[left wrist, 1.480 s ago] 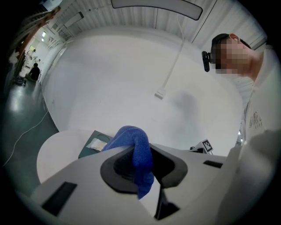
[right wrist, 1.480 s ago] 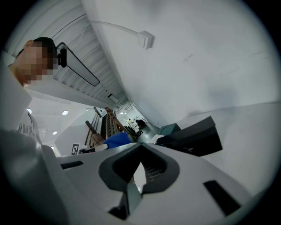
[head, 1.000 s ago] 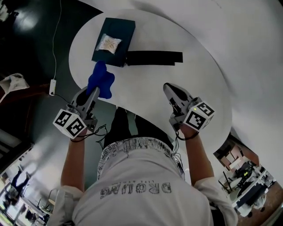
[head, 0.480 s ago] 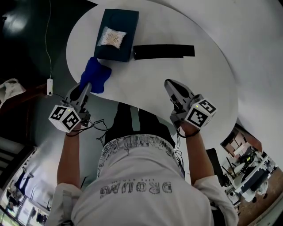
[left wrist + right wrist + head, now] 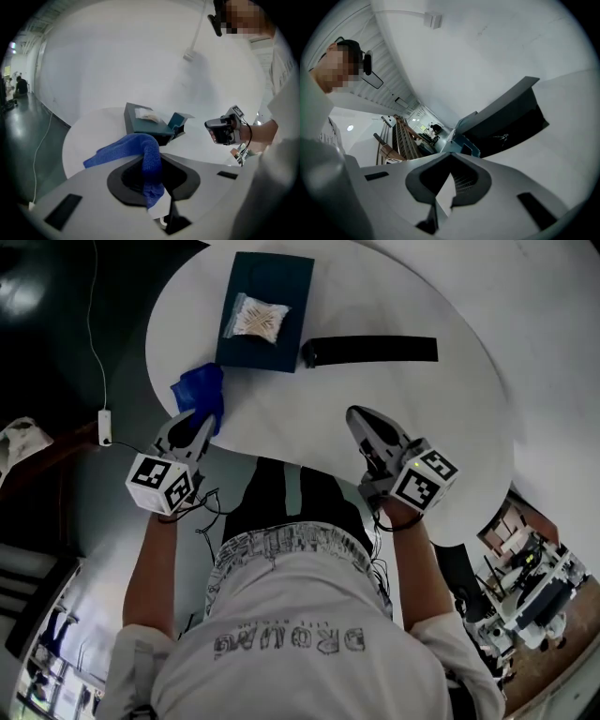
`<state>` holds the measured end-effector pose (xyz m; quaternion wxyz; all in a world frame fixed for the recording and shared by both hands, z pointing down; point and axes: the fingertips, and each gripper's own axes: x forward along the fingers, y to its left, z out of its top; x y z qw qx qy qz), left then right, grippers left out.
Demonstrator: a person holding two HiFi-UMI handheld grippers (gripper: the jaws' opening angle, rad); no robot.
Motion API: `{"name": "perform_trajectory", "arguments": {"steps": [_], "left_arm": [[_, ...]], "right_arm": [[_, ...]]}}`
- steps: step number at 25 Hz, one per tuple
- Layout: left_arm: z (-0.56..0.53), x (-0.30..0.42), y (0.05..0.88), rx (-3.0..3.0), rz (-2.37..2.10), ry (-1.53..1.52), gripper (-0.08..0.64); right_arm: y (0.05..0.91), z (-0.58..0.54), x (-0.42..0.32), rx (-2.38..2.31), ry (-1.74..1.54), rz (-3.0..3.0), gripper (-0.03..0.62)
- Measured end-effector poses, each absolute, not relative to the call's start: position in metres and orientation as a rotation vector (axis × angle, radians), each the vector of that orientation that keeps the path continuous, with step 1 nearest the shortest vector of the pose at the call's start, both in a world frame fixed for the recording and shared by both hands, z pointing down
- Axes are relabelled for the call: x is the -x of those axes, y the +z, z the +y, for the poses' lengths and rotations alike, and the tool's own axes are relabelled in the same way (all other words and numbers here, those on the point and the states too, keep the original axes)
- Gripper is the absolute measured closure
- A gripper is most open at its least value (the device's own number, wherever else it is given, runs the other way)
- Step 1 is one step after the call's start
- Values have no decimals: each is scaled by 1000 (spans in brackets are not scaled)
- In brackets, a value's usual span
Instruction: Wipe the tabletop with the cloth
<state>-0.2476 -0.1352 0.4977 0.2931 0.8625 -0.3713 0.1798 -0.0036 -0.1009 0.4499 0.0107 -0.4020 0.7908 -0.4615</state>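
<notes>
A blue cloth (image 5: 200, 390) lies bunched at the white tabletop's (image 5: 394, 409) left edge, close to the dark teal box (image 5: 267, 310). My left gripper (image 5: 198, 420) is just below it, shut on one end of the cloth. In the left gripper view the cloth (image 5: 140, 150) rises from between the jaws of the left gripper (image 5: 154, 192) and drapes forward onto the table. My right gripper (image 5: 363, 424) hovers over the near right part of the tabletop, shut, with nothing between its fingers. In its own view the right gripper (image 5: 445, 192) points toward the black lid (image 5: 511, 122).
The teal box carries a clear packet (image 5: 260, 318). A long black lid (image 5: 370, 350) lies to its right, mid-table. A white cable with a switch (image 5: 104, 418) trails on the dark floor at left. The person's legs stand against the table's near edge.
The left gripper has carried the cloth leftward toward the table's left edge, and the cloth now looks flatter and more bunched. The right gripper has barely moved.
</notes>
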Motion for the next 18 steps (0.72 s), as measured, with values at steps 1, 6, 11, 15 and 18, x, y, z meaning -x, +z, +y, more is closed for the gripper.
{"name": "perform_trajectory", "arguments": {"steps": [1, 6, 11, 15, 18], "left_arm": [[-134, 239, 508, -2300, -948, 503, 489], [-128, 220, 542, -2274, -814, 592, 489], [-127, 201, 551, -2268, -720, 652, 489], [-120, 177, 556, -2290, -679, 700, 491], [-117, 160, 559, -2279, -688, 713, 491]], "right_arm": [[453, -100, 3, 1271, -1447, 2458, 584], [462, -89, -2, 1356, -1480, 2396, 584], [467, -81, -18, 1421, -1487, 2334, 584], [469, -74, -34, 1434, -1479, 2304, 584], [472, -65, -53, 1436, -1473, 2289, 584]]}}
